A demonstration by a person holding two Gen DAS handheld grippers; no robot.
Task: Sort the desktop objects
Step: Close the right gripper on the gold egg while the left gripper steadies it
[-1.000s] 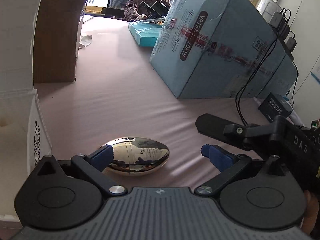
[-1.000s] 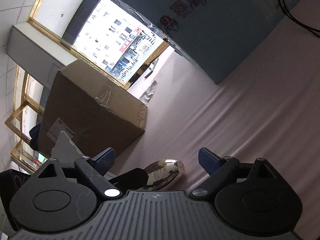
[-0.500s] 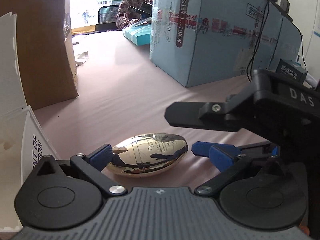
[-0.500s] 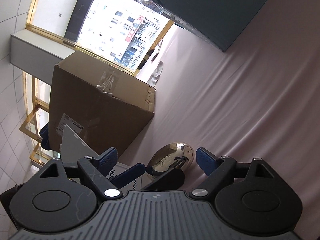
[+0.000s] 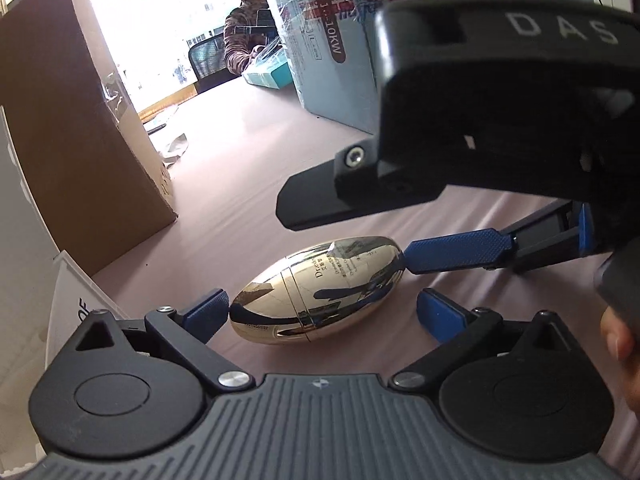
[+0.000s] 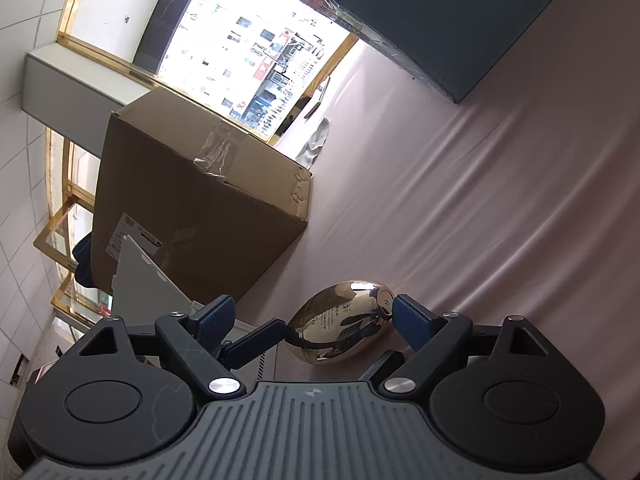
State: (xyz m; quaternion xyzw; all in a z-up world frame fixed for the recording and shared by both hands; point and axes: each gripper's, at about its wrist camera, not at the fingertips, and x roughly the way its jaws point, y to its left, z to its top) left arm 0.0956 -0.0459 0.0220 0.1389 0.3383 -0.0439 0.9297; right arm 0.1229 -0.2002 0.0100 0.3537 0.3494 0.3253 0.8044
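Gold, mirror-bright, one egg-shaped case lies on its side on the pink worktop, printed lettering on its shell. Left gripper and right gripper both bracket it, fingers spread. Beyond stand one brown carton and one blue carton.

Left gripper: matte black, ribbed grey body plate with a small cross mark, two round black pivot discs, angled black link arms with silver screws, blue textured fingers. Right gripper: same build, ribbed grey plate, black discs, silver screws, blue fingers; seen from the left wrist camera its black housing carries white "DAS" lettering, a silver screw at the joint and a long blue knurled finger pad. Fingertip of the holding hand shows at right edge, no sleeve visible.
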